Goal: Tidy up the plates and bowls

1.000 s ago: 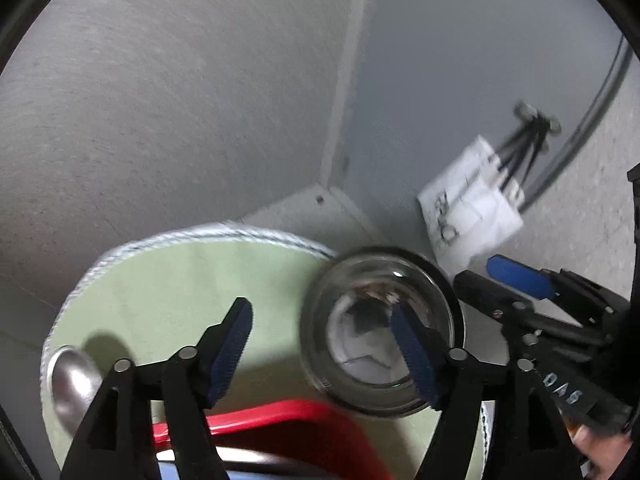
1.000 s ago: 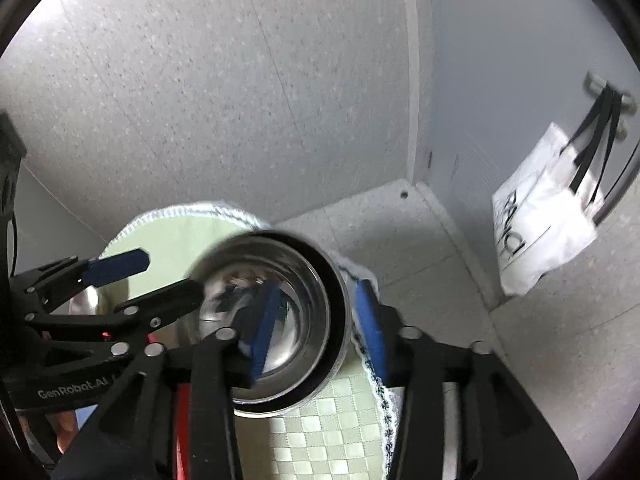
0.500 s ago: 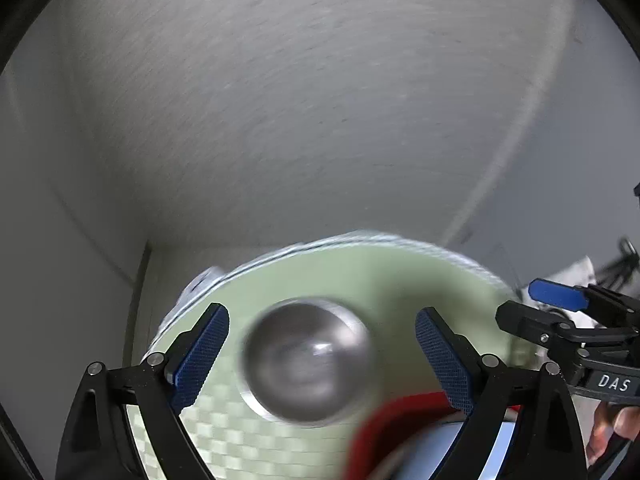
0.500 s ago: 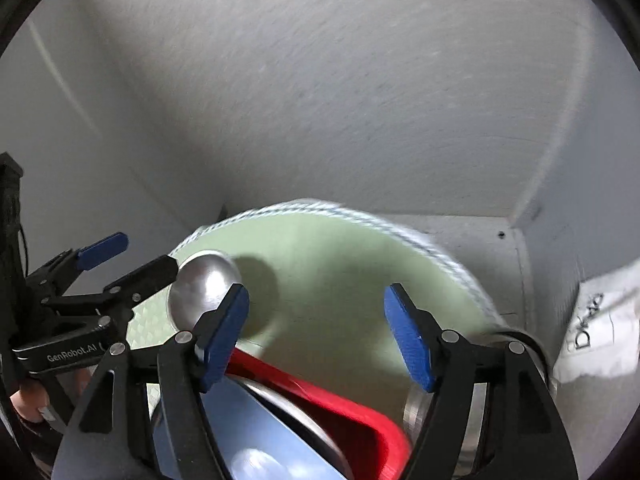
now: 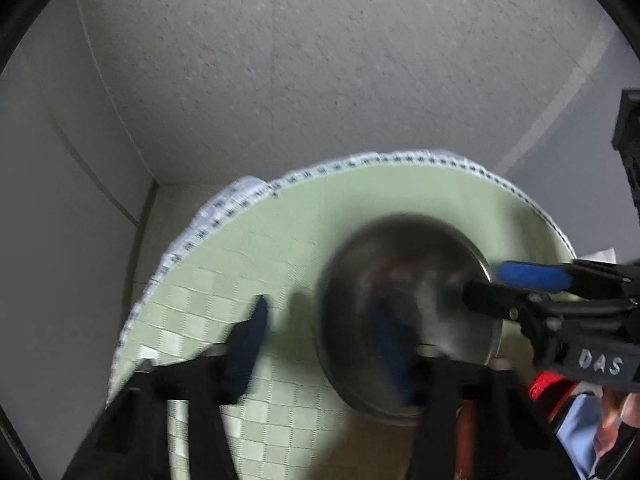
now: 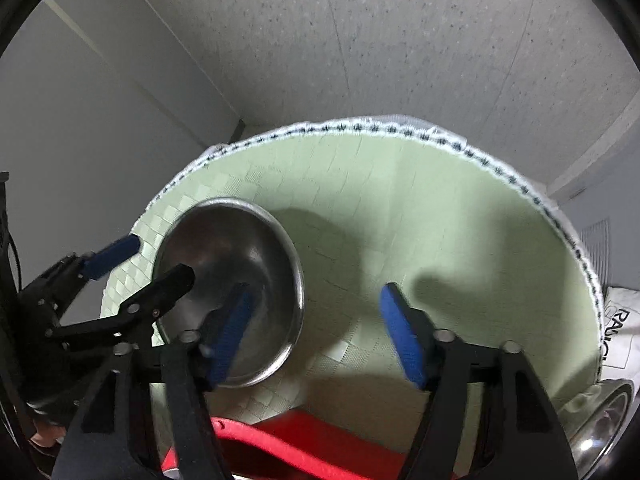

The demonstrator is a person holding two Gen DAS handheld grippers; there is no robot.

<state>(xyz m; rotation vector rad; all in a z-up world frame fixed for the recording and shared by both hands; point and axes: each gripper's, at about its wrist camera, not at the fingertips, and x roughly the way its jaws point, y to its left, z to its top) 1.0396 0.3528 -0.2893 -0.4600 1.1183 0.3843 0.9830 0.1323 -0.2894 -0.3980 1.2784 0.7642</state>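
Note:
A steel bowl is lifted and tilted over the round green checked table. My left gripper grips its rim, with the right finger inside the bowl and the left finger outside. The bowl also shows in the right wrist view, with the left gripper on its rim. My right gripper is open and empty above the table, just right of the bowl; it shows at the right of the left wrist view.
A red rack lies at the near table edge. A second steel bowl sits at the far right edge. A white bag lies on the floor to the right. Grey walls meet behind the table.
My left gripper has closed on the steel bowl's rim and tipped it up off the table. My right gripper, which let go of the other bowl earlier, has moved in beside it, still open.

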